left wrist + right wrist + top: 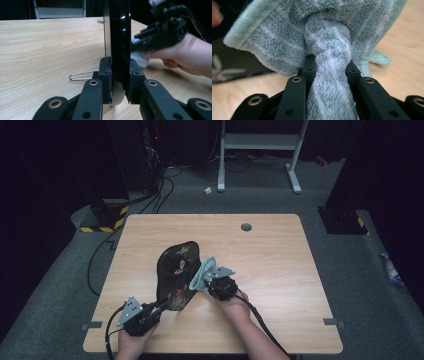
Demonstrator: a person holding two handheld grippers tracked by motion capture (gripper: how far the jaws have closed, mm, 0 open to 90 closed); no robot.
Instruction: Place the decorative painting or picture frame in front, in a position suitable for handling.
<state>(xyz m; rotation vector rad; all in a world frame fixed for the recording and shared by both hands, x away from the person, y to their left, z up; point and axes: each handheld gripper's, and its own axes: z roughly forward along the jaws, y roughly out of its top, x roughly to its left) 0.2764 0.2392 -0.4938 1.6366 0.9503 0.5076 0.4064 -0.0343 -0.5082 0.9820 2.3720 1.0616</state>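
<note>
A black lacquered tray with painted flowers stands tilted on its edge on the wooden table. My left gripper is shut on the tray's near edge; in the left gripper view the black tray rises upright between the pads. My right gripper is shut on a pale green towel, which presses against the tray's right side. In the right gripper view the bunched towel fills the space between the jaws, with the tray's dark face at the left.
A thin wire clip lies on the table behind the left gripper's jaws. A round cable hole sits near the table's far edge. Beyond the table are a white frame and floor cables.
</note>
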